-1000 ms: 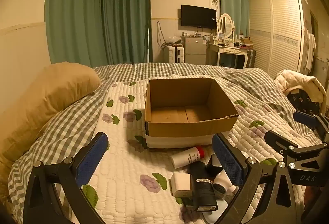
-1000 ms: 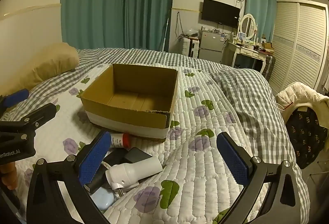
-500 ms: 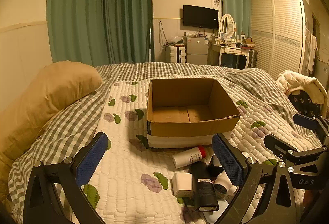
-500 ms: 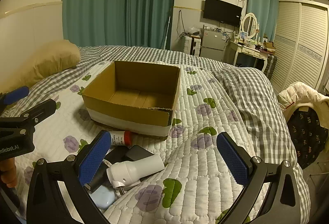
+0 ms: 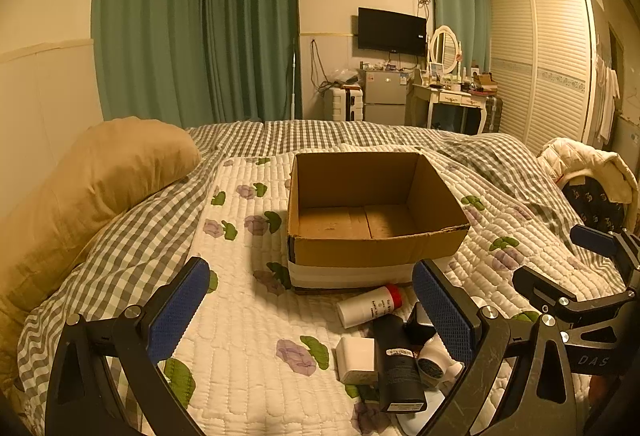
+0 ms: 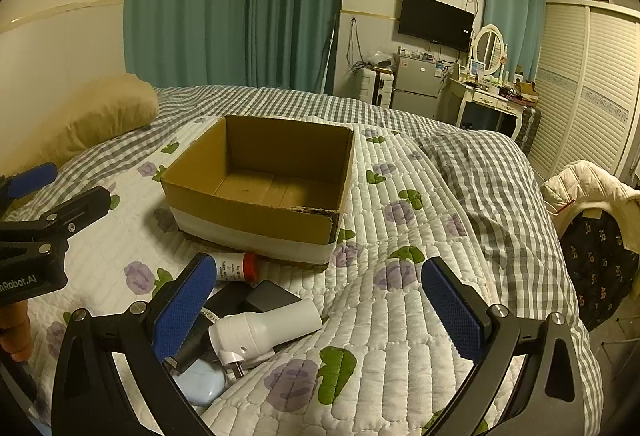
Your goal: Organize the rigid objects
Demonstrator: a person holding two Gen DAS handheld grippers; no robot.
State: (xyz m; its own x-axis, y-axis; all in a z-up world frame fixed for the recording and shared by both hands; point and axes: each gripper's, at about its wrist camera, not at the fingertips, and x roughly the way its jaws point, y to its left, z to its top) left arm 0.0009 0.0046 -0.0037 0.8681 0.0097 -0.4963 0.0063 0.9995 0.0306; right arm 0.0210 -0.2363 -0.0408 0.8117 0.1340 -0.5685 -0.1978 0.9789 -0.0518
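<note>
Cardboard box [image 5: 376, 220] sits on the bed [image 5: 248, 316] with nothing in it, so I'd say I'm right at the start, nothing sorted yet. Everything that needs to go in is piled on the quilt just in front of the box: a white bottle with a red cap [image 5: 370, 306] lying closest to it, a white plug-in gadget [image 6: 266, 328], a black tube [image 5: 398, 368], a small white cube [image 5: 356, 358], a dark charger block [image 6: 272, 298] and a pale blue thing [image 6: 200, 384] half hidden under the rest.

My left hand-held gripper [image 5: 316, 310] is wide open and holding nothing, hovering over the quilt left of the pile. My right hand-held gripper [image 6: 320, 310] is also spread wide and empty, with the white gadget sitting between its fingers but not touched. Whole pile left to move, one piece at a time I guess.
</note>
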